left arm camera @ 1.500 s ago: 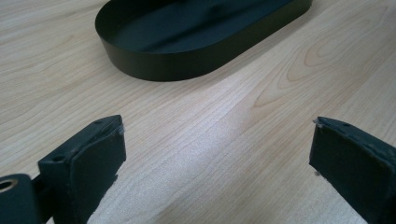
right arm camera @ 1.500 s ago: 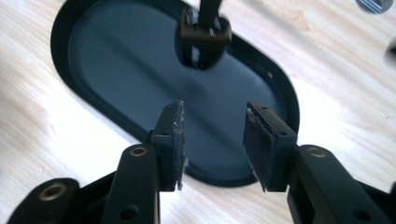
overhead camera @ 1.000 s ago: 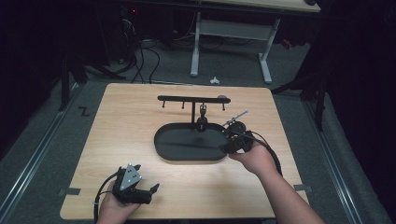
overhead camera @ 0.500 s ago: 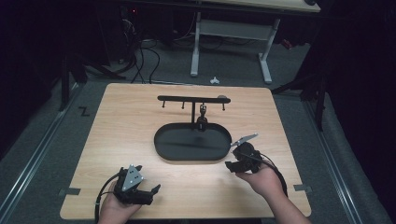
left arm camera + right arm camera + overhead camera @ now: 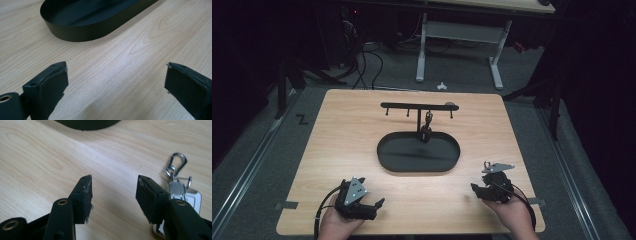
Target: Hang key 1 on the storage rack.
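Note:
A black oval tray [image 5: 388,150] lies mid-table, and its rim [image 5: 82,33] fills the top of the left gripper view. Behind it a black bar stand [image 5: 419,106] carries small hooks, one with a dark object [image 5: 427,129] hanging over the tray's far edge. My left gripper [image 5: 376,207] rests at the front left, open [image 5: 116,68], bare wood between its jaws. My right gripper [image 5: 479,186] is low at the front right, open [image 5: 113,180], with nothing in the gap. A silver carabiner keychain [image 5: 177,166] lies flat on the wood just outside its right jaw.
The wooden table [image 5: 337,130] has bare wood around the tray. Grey floor, cables and the legs of a white desk [image 5: 422,55] lie beyond the far edge. Tape tabs mark the front corners.
My right gripper has drawn back from the tray's right end, toward the front right corner, and dropped lower. The left gripper has stayed put.

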### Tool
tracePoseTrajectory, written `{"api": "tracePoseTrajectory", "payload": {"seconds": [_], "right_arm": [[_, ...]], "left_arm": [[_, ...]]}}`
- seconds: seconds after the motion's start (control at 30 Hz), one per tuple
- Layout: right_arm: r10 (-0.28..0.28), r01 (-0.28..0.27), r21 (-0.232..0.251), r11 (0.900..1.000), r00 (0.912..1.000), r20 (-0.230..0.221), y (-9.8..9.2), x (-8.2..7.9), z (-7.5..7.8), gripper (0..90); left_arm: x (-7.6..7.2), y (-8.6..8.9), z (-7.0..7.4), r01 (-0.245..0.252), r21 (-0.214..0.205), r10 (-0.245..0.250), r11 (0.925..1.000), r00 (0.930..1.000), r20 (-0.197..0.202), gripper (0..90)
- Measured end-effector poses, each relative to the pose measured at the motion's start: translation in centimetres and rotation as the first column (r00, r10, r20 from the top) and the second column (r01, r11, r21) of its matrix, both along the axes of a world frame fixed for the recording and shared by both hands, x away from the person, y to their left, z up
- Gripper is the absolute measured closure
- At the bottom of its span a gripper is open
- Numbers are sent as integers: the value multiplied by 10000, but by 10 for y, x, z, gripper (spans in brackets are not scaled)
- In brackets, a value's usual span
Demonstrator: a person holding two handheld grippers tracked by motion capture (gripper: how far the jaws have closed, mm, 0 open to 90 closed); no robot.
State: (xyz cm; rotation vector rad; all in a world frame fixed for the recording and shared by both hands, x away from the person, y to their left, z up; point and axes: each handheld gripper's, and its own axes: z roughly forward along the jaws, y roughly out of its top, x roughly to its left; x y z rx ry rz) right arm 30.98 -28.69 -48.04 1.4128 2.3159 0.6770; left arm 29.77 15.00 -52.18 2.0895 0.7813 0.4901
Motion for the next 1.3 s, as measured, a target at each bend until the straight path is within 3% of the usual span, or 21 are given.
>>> {"api": "tracePoseTrajectory", "payload": {"seconds": [0.23, 0.43, 0.5, 0.8, 0.97, 1.1, 1.2, 1.3], "right_arm": [[-276, 267, 245, 9993, 9988, 396, -12, -11, -6, 484], [-553, 538, 261, 9982, 9964, 643, -21, -2, -4, 502], [-637, 631, 135, 9979, 9964, 562, -26, 10, -2, 516], [-957, 939, -476, 9944, 9947, -366, -38, 50, 2, 525], [-1120, 1046, -712, 9920, 9877, -1094, -43, 67, 7, 542], [-1177, 1055, -758, 9915, 9767, -1795, -45, 82, 11, 551], [-1278, 1135, -727, 9909, 9628, -2383, -45, 93, 12, 556], [-1383, 1131, -1033, 9882, 9487, -2845, -42, 102, 9, 551]], "left_arm": [[-1, -2, 0, 38, 35, -38, 10000, 10000, 6, 56], [-2, -3, 0, 62, 36, -62, 10000, 10000, 34, 57], [-2, -3, 0, 82, 57, -82, 10000, 10000, 9, 57], [-2, -1, 1, 34, 37, -34, 10000, 10000, 29, 57], [-1, 0, 1, 70, 64, -70, 10000, 10000, 17, 57], [-1, -1, 1, 76, 56, -76, 10000, 10000, 18, 58], [-1, -1, 1, 81, 88, -81, 9999, 10000, 42, 58], [0, 1, 1, 61, 66, -61, 10000, 10000, 49, 58]]}}
